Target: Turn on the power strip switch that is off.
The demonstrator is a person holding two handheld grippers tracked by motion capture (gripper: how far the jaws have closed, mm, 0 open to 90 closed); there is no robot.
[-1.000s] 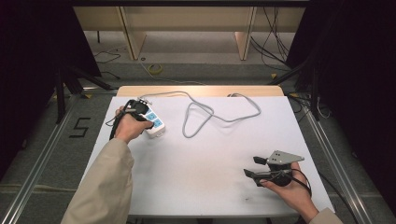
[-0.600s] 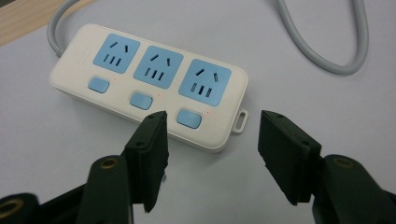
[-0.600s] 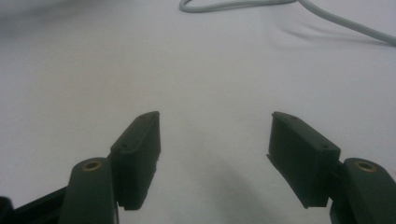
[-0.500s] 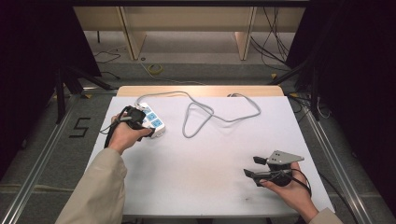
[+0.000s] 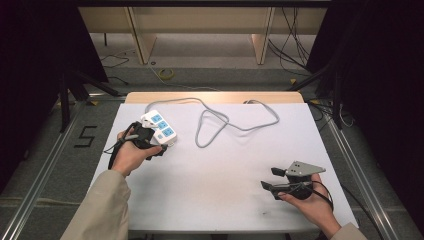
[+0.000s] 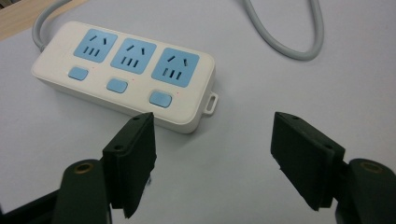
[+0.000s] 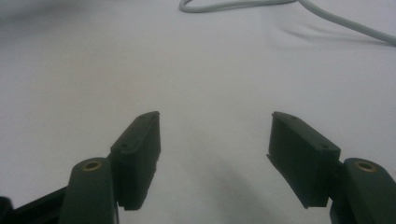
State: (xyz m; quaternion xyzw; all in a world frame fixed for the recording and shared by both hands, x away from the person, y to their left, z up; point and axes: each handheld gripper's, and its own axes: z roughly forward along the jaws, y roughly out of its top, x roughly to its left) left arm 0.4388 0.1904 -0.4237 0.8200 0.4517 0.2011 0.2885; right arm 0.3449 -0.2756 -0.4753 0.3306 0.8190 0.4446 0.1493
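The power strip (image 5: 159, 127) lies flat on the white table (image 5: 220, 185) near its far left corner, face up, with 3 blue sockets and 3 blue switches in a row beneath them. In the left gripper view the power strip (image 6: 126, 81) sits tilted, its near long edge just beyond the tip of one jaw, and a small mounting tab sticks out of its short end. Its grey cable (image 5: 235, 120) leaves the far end, runs along the back edge of the table and comes back in a loose loop toward the middle (the same cable (image 6: 280, 37) curves across the top of the left gripper view).

The left gripper (image 5: 150, 145) rests just beside the strip's near side, held in the person's left hand (image 5: 131, 155). Its jaws have just been opening and now stand wide apart; nothing is between them, only bare table, and they do not press on the strip.

The right gripper (image 5: 272, 179) is well apart from all this, near the table's front right corner, held in the right hand (image 5: 306, 202). Its jaws are spread wide over bare white surface, gripping nothing, with a stretch of cable (image 7: 233, 5) far beyond them.
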